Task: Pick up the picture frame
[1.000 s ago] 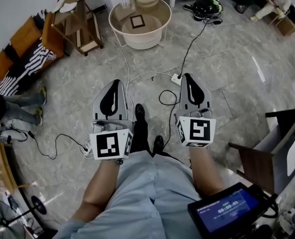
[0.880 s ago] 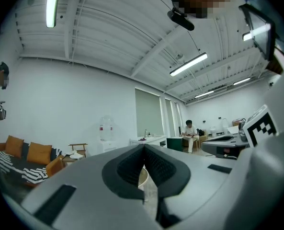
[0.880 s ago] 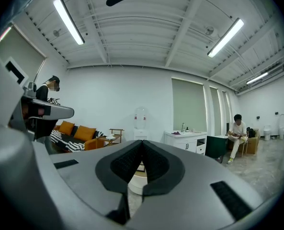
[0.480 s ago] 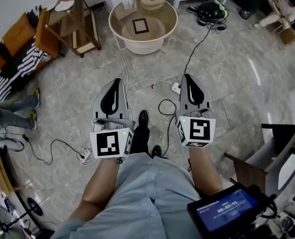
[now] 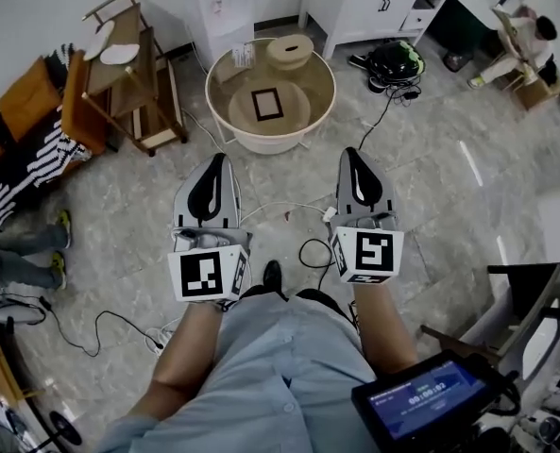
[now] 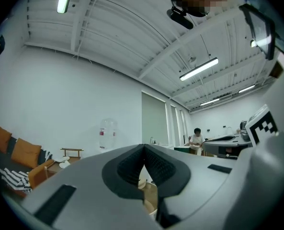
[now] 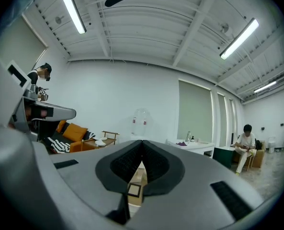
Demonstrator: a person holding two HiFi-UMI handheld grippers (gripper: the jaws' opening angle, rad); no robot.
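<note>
The picture frame [image 5: 266,104], dark-edged with a pale middle, lies flat on a round glass-topped table [image 5: 221,68] ahead of me. It also shows small through the gap under the right gripper's jaws, picture frame [image 7: 133,189]. My left gripper [image 5: 219,161] and right gripper [image 5: 352,155] are held side by side over the floor, pointing level toward the table and short of its rim. Both are shut with nothing in them: in each gripper view the ribbed pads meet at the tips, left gripper [image 6: 143,147], right gripper [image 7: 142,145].
A round lidded box [image 5: 291,50] and a small holder [image 5: 243,57] share the table. A wooden stand [image 5: 128,74] and an orange sofa [image 5: 29,102] are at the left, a white cabinet [image 5: 374,3] behind. Cables [image 5: 310,251] cross the floor. A person sits at the far right [image 5: 523,28].
Both grippers have travelled forward together toward the round table, which now sits closer and lower in the head view. Their jaws stayed shut.
</note>
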